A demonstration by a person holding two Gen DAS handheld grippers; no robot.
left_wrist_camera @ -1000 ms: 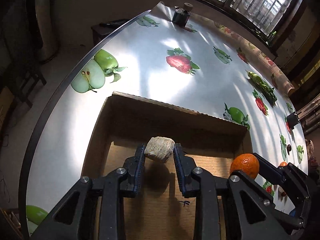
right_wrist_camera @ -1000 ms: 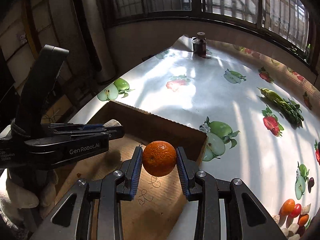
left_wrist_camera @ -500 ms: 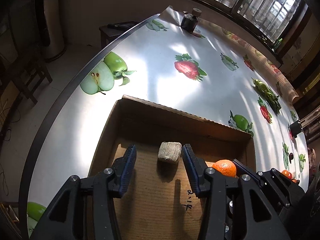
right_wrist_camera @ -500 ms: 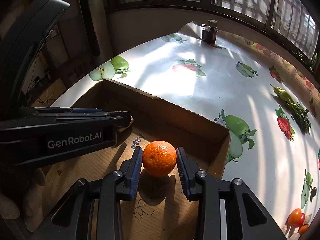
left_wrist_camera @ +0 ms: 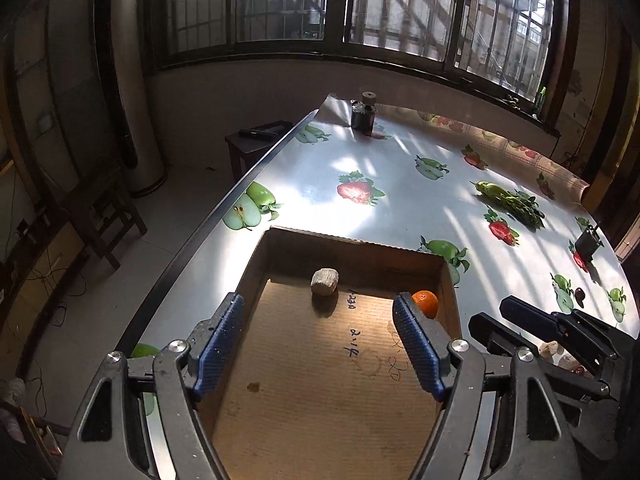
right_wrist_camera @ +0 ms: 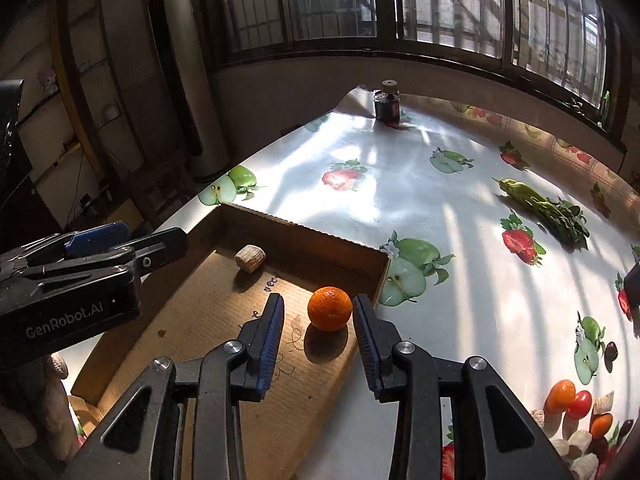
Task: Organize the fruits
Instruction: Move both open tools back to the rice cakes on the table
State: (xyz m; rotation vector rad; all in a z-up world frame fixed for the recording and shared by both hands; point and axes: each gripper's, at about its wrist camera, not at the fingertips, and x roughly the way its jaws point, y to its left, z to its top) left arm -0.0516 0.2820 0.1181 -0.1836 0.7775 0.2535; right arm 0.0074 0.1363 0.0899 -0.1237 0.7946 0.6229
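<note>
Orange and pale lump lie freed in the cardboard box

The orange rests on the cardboard box floor between the right gripper's narrowly parted jaws, untouched; the left gripper, jaws opening wide and empty, tilts downward, well short of the pale fibrous lump by the far wall.

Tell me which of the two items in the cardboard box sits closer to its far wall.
The pale beige lump, close against the far wall. The orange sits nearer, by the right wall.
</note>
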